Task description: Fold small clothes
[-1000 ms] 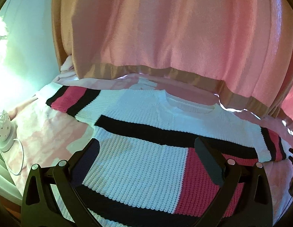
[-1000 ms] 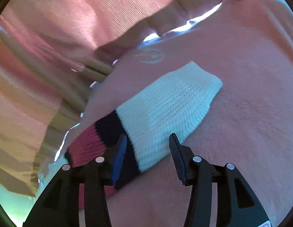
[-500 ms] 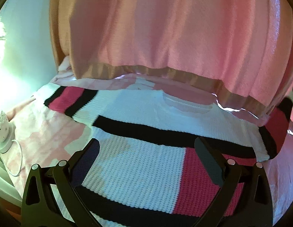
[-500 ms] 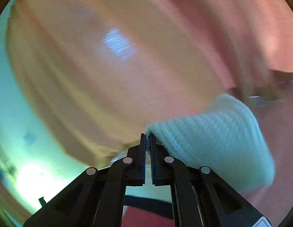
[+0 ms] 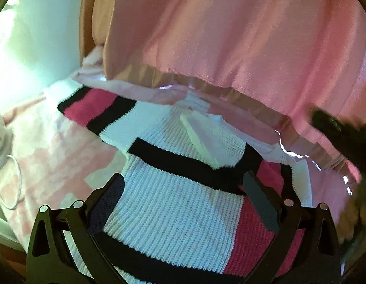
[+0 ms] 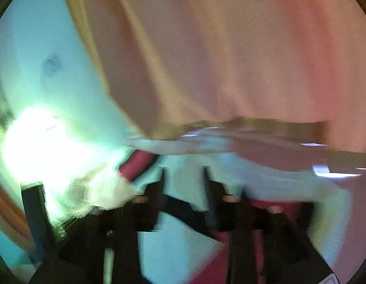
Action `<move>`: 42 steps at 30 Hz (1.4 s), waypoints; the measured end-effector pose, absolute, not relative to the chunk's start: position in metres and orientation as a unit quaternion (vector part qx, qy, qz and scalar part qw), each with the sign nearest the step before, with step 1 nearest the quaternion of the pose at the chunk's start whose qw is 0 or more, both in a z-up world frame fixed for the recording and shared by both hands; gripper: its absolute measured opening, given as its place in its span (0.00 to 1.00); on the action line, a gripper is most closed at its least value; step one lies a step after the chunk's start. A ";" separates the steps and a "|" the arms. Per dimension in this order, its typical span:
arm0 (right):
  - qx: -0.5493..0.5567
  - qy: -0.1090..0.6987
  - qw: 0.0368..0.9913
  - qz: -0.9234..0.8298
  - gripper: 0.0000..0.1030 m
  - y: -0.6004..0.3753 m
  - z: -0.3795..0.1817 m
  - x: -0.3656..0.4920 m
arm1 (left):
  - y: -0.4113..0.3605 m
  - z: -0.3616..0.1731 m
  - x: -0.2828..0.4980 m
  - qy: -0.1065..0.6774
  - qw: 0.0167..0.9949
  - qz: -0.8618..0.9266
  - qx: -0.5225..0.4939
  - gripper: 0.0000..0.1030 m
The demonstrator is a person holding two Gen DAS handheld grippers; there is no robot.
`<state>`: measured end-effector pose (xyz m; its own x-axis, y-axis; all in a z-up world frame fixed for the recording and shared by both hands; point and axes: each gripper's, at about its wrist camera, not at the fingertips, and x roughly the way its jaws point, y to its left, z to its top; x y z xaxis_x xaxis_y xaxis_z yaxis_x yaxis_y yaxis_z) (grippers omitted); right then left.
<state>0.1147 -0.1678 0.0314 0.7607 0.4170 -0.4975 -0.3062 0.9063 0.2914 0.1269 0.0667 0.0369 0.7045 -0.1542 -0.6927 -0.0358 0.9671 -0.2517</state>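
Observation:
A knitted sweater [image 5: 173, 203] in white, black and pink blocks lies flat on a pink bed sheet [image 5: 53, 156]. Its right sleeve [image 5: 220, 142] now lies folded across the chest. Its left sleeve [image 5: 93, 108] still stretches out to the left. My left gripper [image 5: 187, 189] hovers open and empty over the sweater's lower body. My right gripper [image 6: 183, 172] is open above the sweater [image 6: 178, 243]; that view is blurred by motion. Part of the right gripper [image 5: 336, 132] shows dark at the right edge of the left wrist view.
A pink curtain [image 5: 230, 35] with a tan hem hangs along the far side of the bed. A white object with a cord [image 5: 1, 142] sits at the left edge. A pale wall [image 5: 41, 35] stands at the back left.
The right gripper carried the right sleeve over onto the chest and opened, letting it go. The left gripper has barely moved.

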 end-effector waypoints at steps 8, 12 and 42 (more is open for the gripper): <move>0.046 0.367 0.929 -0.008 0.50 -0.277 -0.045 0.036 | 0.052 -0.022 0.213 0.486 0.851 -0.062 -0.190 0.95; -0.026 0.407 0.913 -0.024 0.55 -0.265 -0.086 0.050 | 0.042 -0.067 0.252 0.510 0.831 -0.051 -0.216 0.92; 0.158 0.398 0.903 -0.024 0.60 -0.321 -0.093 0.108 | 0.088 -0.090 0.264 0.467 0.840 -0.065 -0.268 0.65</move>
<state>0.1083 -0.3209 -0.0930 0.6822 0.0816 -0.7266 0.1692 0.9492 0.2654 0.2640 0.0882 -0.0900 0.5553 -0.3591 -0.7501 -0.1406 0.8484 -0.5103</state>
